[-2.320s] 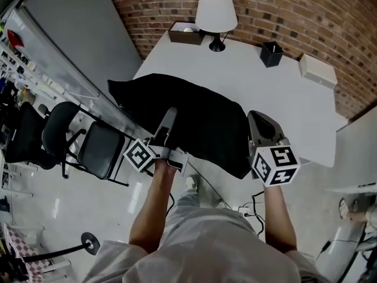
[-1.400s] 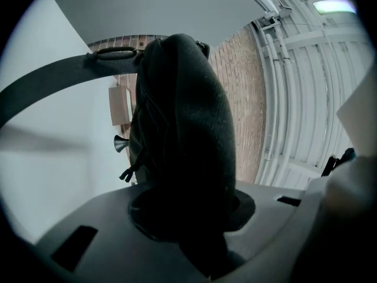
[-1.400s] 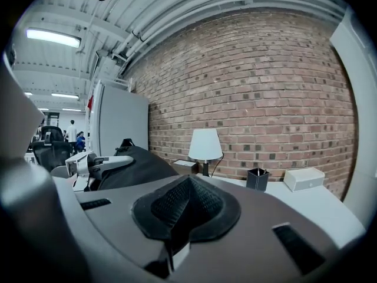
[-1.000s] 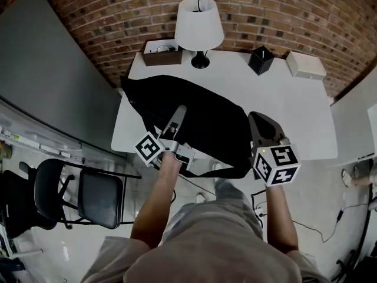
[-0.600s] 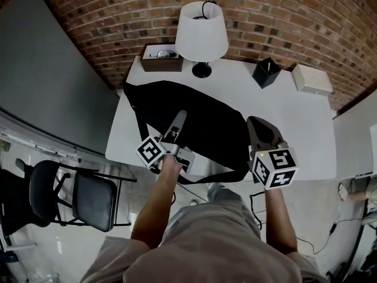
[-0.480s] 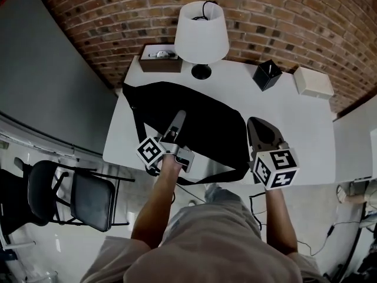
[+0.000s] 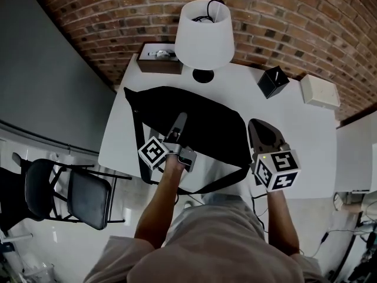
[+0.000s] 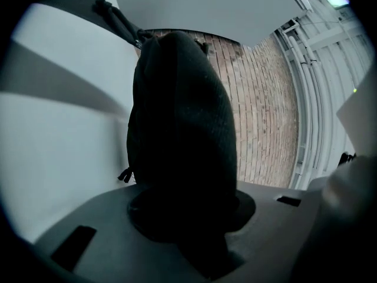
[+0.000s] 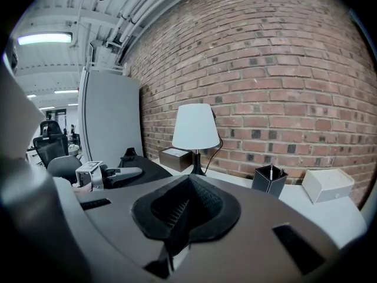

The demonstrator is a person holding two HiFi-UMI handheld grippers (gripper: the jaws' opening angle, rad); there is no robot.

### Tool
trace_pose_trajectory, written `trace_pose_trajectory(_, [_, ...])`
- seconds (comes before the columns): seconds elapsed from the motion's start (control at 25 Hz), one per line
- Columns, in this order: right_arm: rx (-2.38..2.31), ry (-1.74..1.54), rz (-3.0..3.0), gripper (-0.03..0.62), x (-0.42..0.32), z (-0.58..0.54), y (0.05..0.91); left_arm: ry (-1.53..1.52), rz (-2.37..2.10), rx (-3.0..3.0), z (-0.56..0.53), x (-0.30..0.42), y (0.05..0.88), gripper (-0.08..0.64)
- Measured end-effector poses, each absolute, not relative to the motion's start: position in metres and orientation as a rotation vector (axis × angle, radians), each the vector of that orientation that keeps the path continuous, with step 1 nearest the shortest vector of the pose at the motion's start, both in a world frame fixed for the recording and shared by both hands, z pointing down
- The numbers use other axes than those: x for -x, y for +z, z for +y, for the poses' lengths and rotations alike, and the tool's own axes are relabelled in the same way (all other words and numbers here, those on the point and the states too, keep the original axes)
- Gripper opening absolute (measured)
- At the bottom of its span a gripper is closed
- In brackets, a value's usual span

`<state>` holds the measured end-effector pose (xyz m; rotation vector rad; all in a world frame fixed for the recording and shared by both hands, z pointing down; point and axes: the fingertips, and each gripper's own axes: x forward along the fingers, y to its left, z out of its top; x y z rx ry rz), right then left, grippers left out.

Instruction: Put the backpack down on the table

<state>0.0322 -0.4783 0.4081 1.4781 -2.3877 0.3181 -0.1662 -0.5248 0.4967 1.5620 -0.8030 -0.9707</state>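
The black backpack (image 7: 203, 119) spreads over the left half of the white table (image 7: 294, 137), with a strap looping down past the front edge. My left gripper (image 7: 178, 122) is shut on its upper fabric. In the left gripper view the dark bag (image 8: 177, 122) bulges straight out of the jaws. Whether it rests fully on the table I cannot tell. My right gripper (image 7: 257, 130) hovers just right of the bag, shut with nothing in it. The right gripper view shows its pads (image 9: 177, 208) meeting, with the bag (image 9: 144, 168) off to the left.
A white lamp (image 7: 204, 31) stands at the table's back, a brown box (image 7: 158, 56) to its left. A black pen holder (image 7: 273, 81) and a white box (image 7: 321, 91) sit back right. The brick wall lies behind; a black chair (image 7: 79, 193) stands on the floor left.
Both grippers and the backpack have come forward over the table and lower. The bag now covers more of the tabletop, and its strap hangs further below the front edge.
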Motion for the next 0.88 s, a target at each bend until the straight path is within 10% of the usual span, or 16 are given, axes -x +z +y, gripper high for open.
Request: trace_pose_trajectory(0.88, [-1.311,0.386,-2.442,0.002,0.022,-0.489,0.436,-0.904,-0.824,-1.508,-0.522,0.173,0.540,0.120])
